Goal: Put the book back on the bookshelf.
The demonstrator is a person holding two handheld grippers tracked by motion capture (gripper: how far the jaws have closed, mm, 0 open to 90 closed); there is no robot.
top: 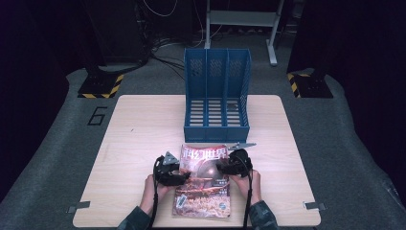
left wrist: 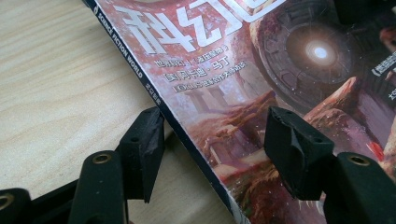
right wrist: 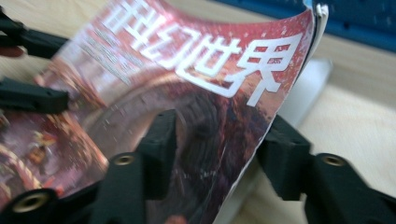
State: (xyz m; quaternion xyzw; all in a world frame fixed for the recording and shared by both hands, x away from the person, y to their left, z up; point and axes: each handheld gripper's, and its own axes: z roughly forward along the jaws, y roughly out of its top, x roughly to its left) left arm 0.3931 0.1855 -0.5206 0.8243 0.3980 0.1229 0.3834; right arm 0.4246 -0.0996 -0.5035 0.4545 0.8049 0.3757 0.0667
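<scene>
- Left gripper (top: 178,175): black body, grey three-cornered plate on top, black cable trailing back.
- Right gripper (top: 224,167): black, rounded housing, black cable.
- Fingers (left wrist: 140,149): matte black wedge pads on arms with brass-ringed screw holes.
- Sleeves (top: 261,218): dark camouflage pattern.

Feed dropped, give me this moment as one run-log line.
left hand-held gripper: open, straddling magazine spine edge | right hand-held gripper: open, astride lifted opposite edge | blue file rack: empty, behind magazine

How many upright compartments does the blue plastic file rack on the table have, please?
3. The blue plastic file rack stands at the far middle of the pale wooden table; its slots sit side by side: left, middle, right.
</scene>
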